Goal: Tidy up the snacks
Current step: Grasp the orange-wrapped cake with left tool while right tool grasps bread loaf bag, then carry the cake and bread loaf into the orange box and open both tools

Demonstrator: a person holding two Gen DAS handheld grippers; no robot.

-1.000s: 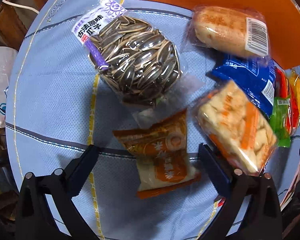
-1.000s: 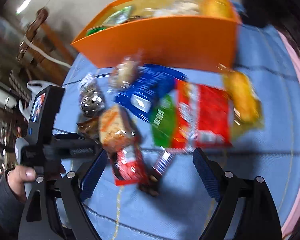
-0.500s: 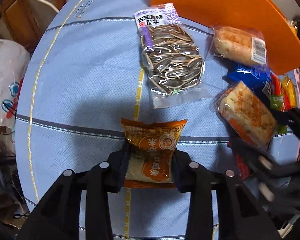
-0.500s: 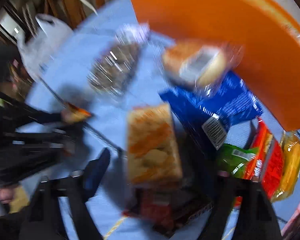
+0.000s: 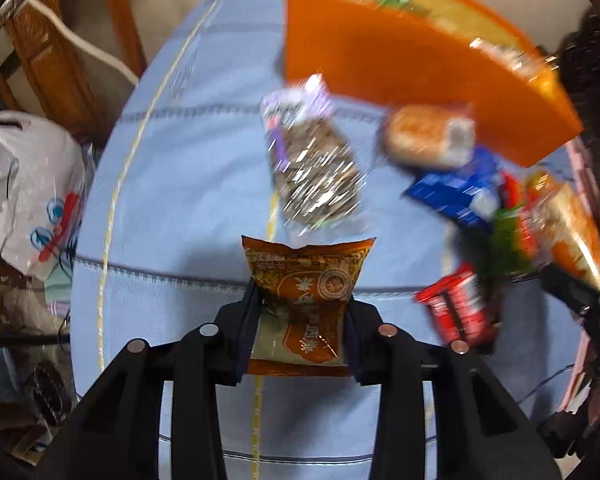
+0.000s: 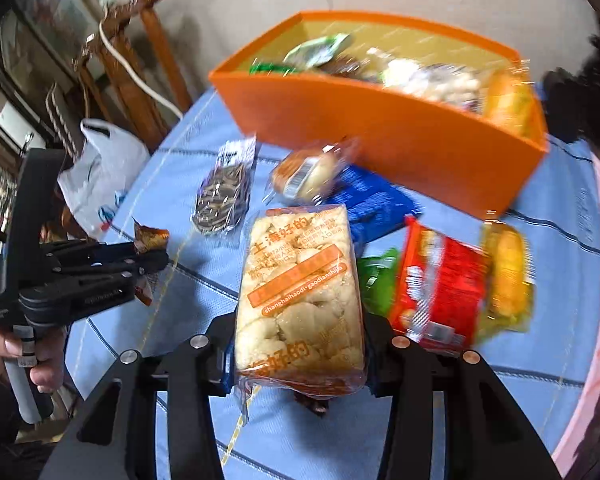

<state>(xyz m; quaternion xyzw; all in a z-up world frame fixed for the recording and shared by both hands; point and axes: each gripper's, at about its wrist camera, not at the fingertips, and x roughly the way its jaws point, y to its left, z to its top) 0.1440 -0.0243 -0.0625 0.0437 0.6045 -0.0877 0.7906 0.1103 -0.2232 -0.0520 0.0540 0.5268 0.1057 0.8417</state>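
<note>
The pale rice-cracker pack (image 6: 300,292) stands with its long axis running away from the right wrist camera, its far end aimed toward the orange bin (image 6: 380,140); the right gripper (image 6: 300,344) has just been closing and its jaws now clamp the pack's near end from both sides, roughly a third open, the pack lifted clear of the blue tablecloth (image 6: 540,320); the small orange-brown snack packet (image 5: 306,292) likewise points lengthwise away from the left wrist camera, its crimped far edge fanned out beyond the fingertips; the left gripper (image 5: 302,332) is narrowed to about a third of its spread with its pads pressed on the packet's sides, holding it above the cloth; a hand (image 6: 40,360) grips that tool's handle at the left of the right wrist view; still lying on the cloth near the bin are a sunflower-seed bag (image 6: 224,196), a wrapped bun (image 6: 308,172), a blue packet (image 6: 376,204), a red packet (image 6: 440,288), a green packet (image 6: 376,284) and a yellow packet (image 6: 508,268); the bin already holds several snacks; a white plastic bag (image 6: 100,168) sits beyond the table's left edge.
</note>
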